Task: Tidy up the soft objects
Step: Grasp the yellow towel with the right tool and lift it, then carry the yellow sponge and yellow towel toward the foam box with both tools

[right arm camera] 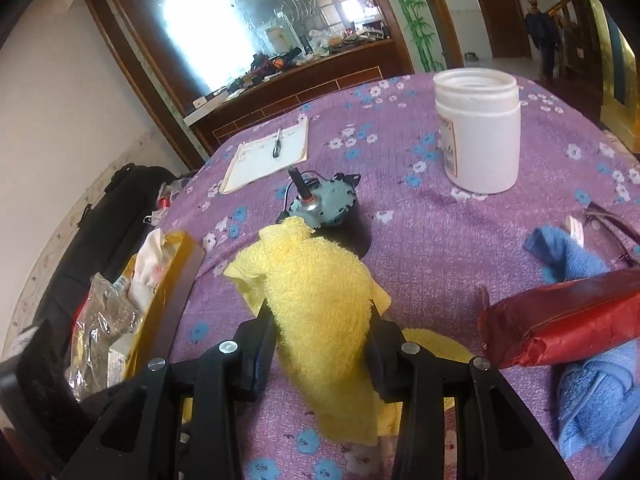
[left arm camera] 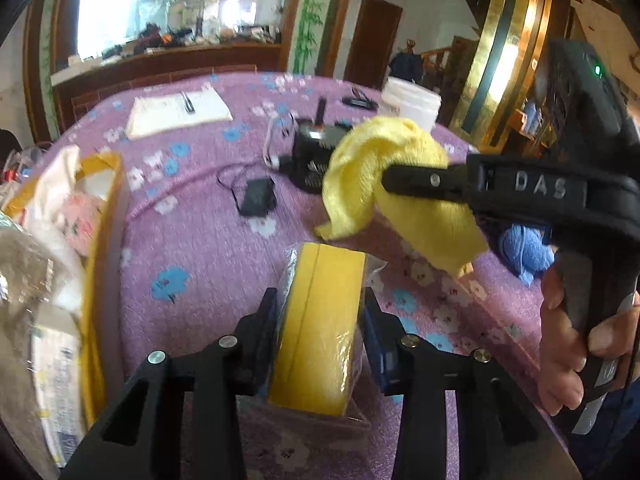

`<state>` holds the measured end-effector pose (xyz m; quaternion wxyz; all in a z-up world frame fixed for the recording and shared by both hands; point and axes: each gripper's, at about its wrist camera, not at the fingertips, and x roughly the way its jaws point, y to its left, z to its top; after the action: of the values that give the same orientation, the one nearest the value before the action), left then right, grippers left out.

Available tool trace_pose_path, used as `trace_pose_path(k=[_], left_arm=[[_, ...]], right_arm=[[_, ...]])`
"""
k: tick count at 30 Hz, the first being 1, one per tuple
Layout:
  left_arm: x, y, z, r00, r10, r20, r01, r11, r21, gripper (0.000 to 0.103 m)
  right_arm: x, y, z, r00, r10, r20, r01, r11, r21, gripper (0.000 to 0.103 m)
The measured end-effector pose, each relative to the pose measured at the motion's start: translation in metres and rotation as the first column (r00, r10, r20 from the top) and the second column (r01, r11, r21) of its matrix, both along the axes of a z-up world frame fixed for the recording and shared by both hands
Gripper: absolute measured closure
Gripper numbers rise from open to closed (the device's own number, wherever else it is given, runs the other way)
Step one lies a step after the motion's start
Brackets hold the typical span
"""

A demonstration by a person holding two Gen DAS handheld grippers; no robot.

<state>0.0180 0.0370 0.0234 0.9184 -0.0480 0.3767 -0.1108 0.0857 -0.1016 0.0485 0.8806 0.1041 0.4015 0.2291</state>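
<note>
- Left wrist view: you work over a table covered with a purple cloth with blue and white flowers. Behind it stands a dark wooden sideboard under a large mirror, and a brown door is further right.
- On the cloth lie a notepad with a pen, a small black motor with wires, a white jar and a blue towel.
- Your left gripper is clamped on a yellow sponge block wrapped in clear film. Its long axis runs away from the camera, and the far end leans a little to the right.
- At the left edge stands a yellow box with soft things inside.
- Your right gripper comes in from the right and is closed on a yellow towel, which hangs above the cloth, near the far end of the sponge block.
- Right wrist view: the same purple table, the sideboard and mirror behind, the white jar at upper right.
- The right gripper pinches the yellow towel between both fingers. The towel's long axis goes forward, its top corner pointing to the motor, and its lower end drops below the fingers.
- A red pouch lies over the blue towel on the right; the yellow box is on the left.
</note>
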Motion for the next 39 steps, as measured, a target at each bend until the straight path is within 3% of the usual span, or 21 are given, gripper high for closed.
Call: trace_pose_path(k=[17, 29, 39], left_arm=[[-0.007, 0.001, 0.010, 0.994, 0.056, 0.093, -0.063, 0.996, 0.068, 0.065], [-0.013, -0.005, 0.014, 0.986, 0.080, 0.144, -0.101, 0.985, 0.142, 0.065], [-0.013, -0.005, 0.014, 0.985, 0.083, 0.153, -0.107, 0.982, 0.156, 0.065]], right_arm=[[-0.004, 0.017, 0.000, 0.997, 0.061, 0.044, -0.061, 0.998, -0.008, 0.060], [-0.005, 0.020, 0.000, 0.997, 0.049, 0.055, -0.048, 0.999, -0.025, 0.060], [-0.005, 0.021, -0.001, 0.997, 0.044, 0.057, -0.043, 0.999, -0.034, 0.060]])
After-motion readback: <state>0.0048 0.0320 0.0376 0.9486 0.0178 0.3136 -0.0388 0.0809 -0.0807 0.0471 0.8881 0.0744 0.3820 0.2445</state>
